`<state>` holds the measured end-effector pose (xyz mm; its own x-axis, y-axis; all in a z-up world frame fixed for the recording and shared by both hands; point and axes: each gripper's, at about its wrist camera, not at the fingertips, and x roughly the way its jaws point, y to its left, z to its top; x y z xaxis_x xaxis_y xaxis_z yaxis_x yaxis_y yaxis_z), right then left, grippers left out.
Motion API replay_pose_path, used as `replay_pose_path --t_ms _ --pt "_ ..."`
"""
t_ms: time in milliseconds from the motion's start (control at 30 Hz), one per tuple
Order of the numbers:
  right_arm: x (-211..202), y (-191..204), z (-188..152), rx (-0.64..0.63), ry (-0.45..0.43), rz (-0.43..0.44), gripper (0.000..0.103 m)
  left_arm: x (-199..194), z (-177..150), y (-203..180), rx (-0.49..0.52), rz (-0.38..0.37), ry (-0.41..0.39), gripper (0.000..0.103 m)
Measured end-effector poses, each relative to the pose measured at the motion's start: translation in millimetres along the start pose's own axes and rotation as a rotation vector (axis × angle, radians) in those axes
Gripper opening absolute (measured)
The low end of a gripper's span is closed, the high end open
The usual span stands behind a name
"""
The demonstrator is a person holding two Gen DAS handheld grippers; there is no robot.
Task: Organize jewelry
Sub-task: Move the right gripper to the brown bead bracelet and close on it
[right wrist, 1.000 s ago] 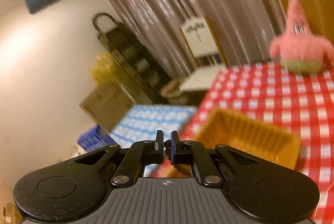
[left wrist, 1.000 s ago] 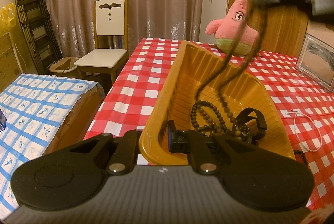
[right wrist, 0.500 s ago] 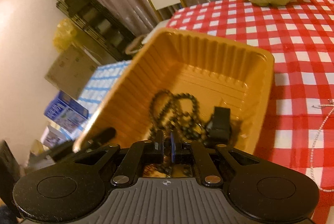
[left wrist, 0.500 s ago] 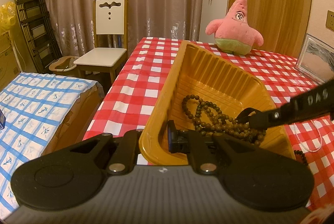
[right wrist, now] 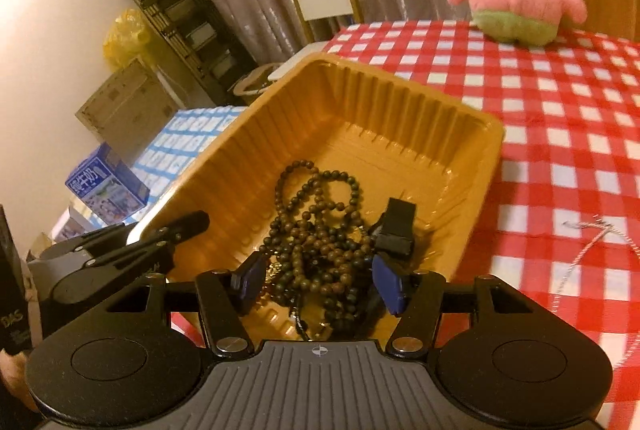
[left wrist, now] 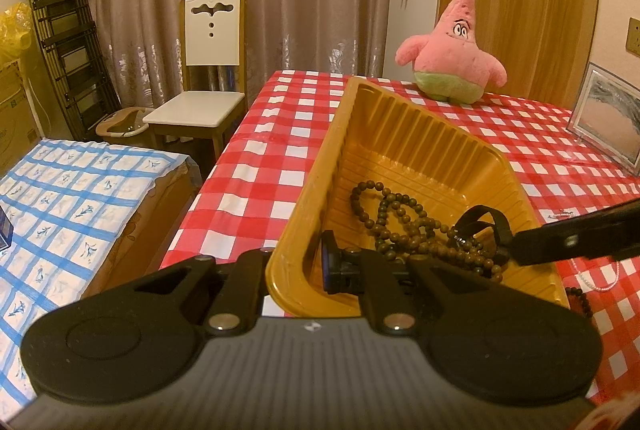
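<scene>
Since a sec ago the bead necklace [left wrist: 404, 226] went from dangling off the right gripper [right wrist: 318, 280] to lying piled in the yellow tray [left wrist: 400, 133]. Left wrist view: left gripper [left wrist: 296, 268] is clamped shut on the tray's near rim, beads just past its fingers. Right wrist view: right jaws have just been opening, now wide w/ the pile lying loose between the blue pads [right wrist: 390, 284], nothing gripped, next to a black strap [right wrist: 396, 230].
</scene>
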<state>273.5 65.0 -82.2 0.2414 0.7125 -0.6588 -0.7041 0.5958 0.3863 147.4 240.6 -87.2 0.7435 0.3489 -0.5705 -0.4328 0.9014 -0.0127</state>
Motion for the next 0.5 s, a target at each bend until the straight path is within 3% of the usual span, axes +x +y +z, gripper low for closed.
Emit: replay_pose_path --t_ms 500 --pt "-64.7 -51.2 -26.7 0.151 -0.065 -0.106 0.060 -1.8 -1.1 1.8 0.007 0.009 0.002 0.010"
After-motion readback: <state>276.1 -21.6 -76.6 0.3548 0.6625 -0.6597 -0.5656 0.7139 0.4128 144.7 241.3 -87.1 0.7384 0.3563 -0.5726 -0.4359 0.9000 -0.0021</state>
